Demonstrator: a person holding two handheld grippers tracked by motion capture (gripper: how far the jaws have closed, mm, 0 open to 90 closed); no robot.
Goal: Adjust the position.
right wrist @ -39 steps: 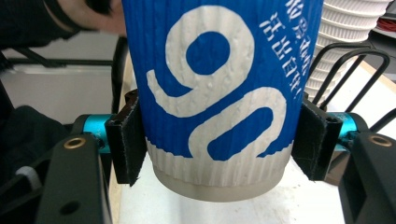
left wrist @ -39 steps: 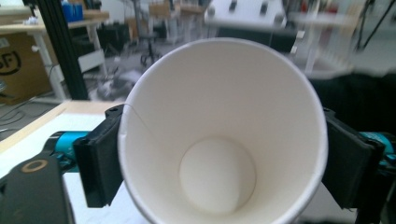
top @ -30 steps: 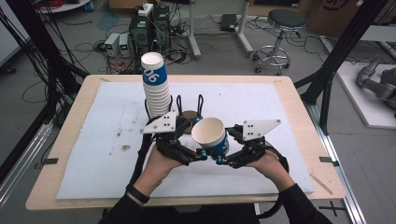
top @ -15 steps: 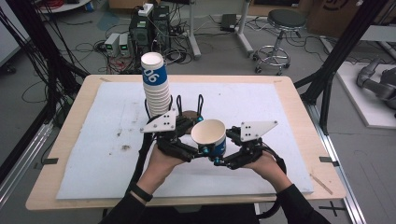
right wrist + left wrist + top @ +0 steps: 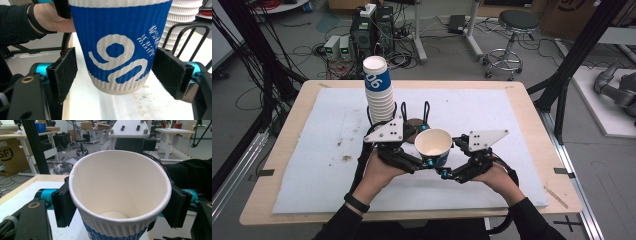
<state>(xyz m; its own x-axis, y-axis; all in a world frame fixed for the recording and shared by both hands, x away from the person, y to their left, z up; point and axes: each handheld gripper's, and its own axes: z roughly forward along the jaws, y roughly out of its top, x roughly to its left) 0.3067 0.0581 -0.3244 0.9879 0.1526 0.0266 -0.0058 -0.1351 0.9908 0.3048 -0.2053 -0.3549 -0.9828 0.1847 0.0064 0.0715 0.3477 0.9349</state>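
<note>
Above counter [image 5: 312, 165] centre, left tongs [image 5: 421, 164] had just clamped the cup [image 5: 433, 146] while right tongs [image 5: 447, 172] had just opened off it, handover done; stack [image 5: 378, 95] at 11 o'clock awaited.

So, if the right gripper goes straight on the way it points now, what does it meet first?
Probably the blue-and-white paper cup, already between its open jaws. The left gripper holds that cup near its rim. Behind it stands the stack of cups.
</note>
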